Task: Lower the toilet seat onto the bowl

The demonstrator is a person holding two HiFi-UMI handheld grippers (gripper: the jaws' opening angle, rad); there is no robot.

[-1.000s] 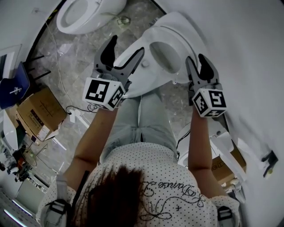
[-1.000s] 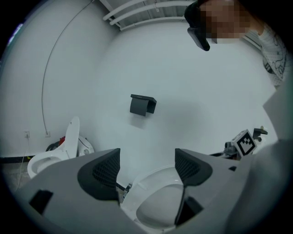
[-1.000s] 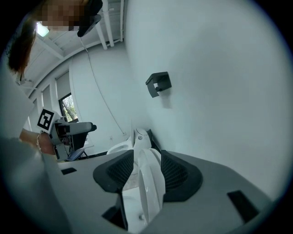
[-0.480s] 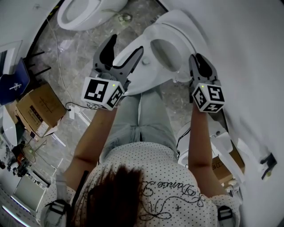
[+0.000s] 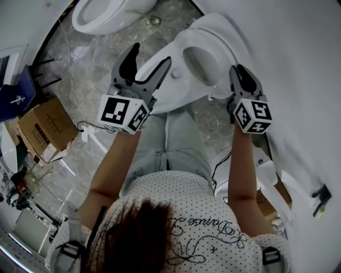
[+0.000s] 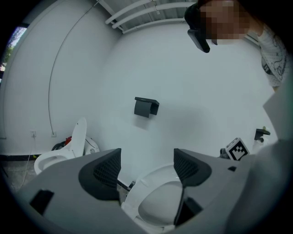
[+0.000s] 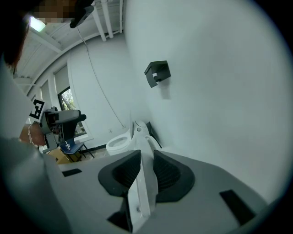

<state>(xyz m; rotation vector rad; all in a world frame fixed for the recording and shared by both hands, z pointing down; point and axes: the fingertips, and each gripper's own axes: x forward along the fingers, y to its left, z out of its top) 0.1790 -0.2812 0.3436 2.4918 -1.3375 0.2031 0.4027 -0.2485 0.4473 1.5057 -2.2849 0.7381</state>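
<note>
The white toilet seat (image 5: 187,40) stands raised over the bowl (image 5: 165,93), with the lid (image 5: 226,29) behind it near the wall. My right gripper (image 5: 241,74) has just been closing and its jaws now pinch the seat's right edge (image 7: 143,192); the thin white rim fills the gap between the pads. My left gripper (image 5: 146,61) hovers open in front of the bowl, with nothing between its fingers. In the left gripper view the seat ring (image 6: 137,194) shows beyond the open left gripper (image 6: 147,169).
A second toilet (image 5: 104,13) stands at the far left. A cardboard box (image 5: 45,128) and a blue chair (image 5: 16,101) sit on the marble floor to the left. The white wall (image 5: 298,64) runs close along the right, with a black holder (image 6: 146,106) mounted on it.
The right gripper's jaws narrowed onto the seat's edge and it sank slightly. The left gripper stayed where it was, still open.
</note>
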